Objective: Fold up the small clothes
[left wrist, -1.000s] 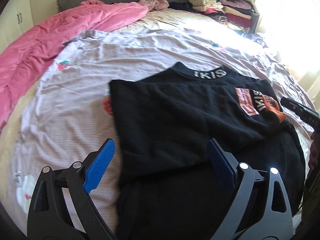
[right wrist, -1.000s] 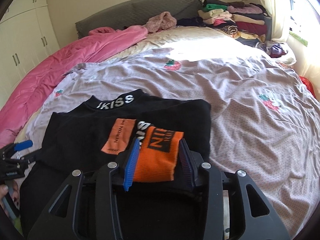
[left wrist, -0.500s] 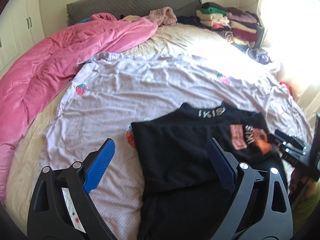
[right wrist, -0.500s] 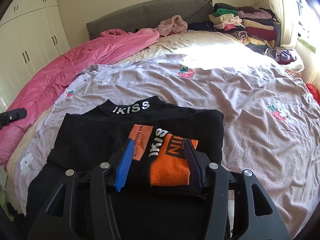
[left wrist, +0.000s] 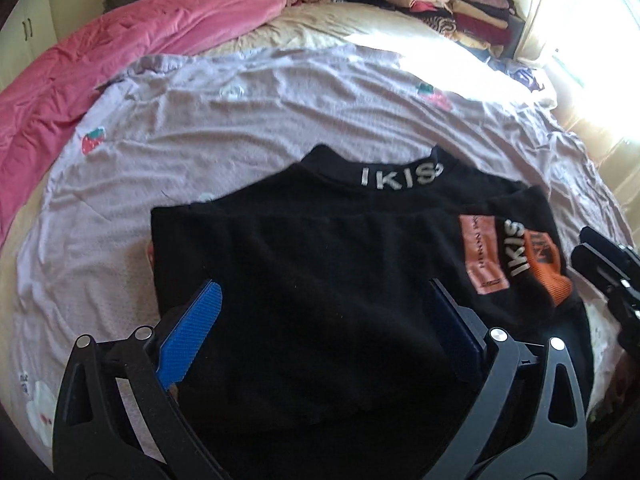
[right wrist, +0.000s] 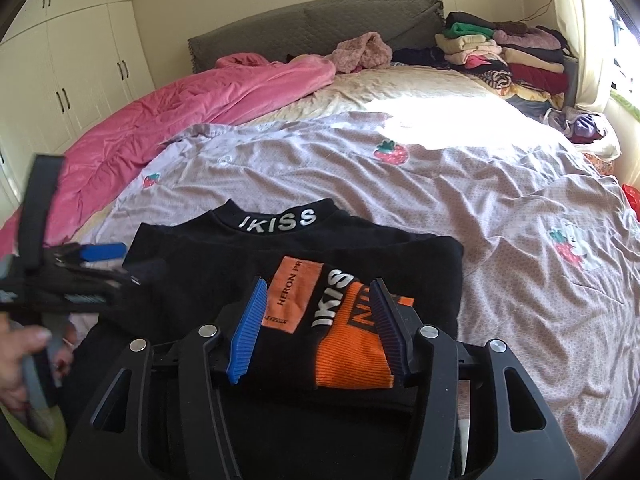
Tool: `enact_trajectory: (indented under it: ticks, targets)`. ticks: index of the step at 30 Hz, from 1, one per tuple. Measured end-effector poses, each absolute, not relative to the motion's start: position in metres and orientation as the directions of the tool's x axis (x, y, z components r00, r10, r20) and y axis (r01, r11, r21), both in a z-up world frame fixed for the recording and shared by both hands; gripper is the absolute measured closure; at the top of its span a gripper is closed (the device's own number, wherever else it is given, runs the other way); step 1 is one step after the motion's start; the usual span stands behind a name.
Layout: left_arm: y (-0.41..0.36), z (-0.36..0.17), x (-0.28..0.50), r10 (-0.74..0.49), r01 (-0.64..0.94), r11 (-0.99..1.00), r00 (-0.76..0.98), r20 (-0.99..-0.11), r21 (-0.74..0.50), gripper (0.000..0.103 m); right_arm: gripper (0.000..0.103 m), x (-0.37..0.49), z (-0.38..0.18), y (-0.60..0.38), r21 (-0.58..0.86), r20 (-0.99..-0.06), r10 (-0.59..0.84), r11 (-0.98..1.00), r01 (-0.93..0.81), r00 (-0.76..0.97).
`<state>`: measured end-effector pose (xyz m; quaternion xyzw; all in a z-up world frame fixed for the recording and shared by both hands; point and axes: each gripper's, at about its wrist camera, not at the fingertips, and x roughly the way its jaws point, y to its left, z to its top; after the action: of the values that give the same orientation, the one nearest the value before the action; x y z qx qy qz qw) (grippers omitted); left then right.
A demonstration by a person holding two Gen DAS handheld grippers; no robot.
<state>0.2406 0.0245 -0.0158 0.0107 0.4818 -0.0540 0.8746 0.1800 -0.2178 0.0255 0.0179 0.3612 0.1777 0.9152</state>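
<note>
Wardrobe (right wrist: 60, 64) appears beyond right gripper (right wrist: 320, 332) only.

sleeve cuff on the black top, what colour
Orange cuff, clearest in the right wrist view.

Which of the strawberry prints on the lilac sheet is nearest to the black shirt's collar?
The small strawberry print left of the collar; the others lie farther right.
</note>
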Motion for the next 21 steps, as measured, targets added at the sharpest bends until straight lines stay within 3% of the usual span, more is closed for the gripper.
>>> enact_trajectory:
  ticks: [5,13,17,21]
  targets:
    - [0.033,-0.055,0.242,-0.053,0.079,0.997,0.477,-0.877,-0.018,0.009,0.051,0.182,0.014,-0.201,0.15,-0.676,0.352,0.926,-0.346,0.647]
    - [0.033,-0.054,0.239,-0.053,0.089,0.996,0.497,-0.866,-0.01,0.009,0.045,0.189,0.003,-0.182,0.149,-0.697,0.371,0.912,-0.382,0.614]
    - [0.035,-0.055,0.239,-0.065,0.096,0.995,0.503,-0.862,-0.019,0.009,0.045,0.211,-0.031,-0.187,0.028,-0.809,0.192,0.957,-0.289,0.556]
    - [0.035,-0.053,0.238,-0.072,0.104,0.994,0.509,-0.858,-0.022,0.009,0.045,0.213,-0.038,-0.202,0.098,-0.8,0.24,0.956,-0.275,0.549]
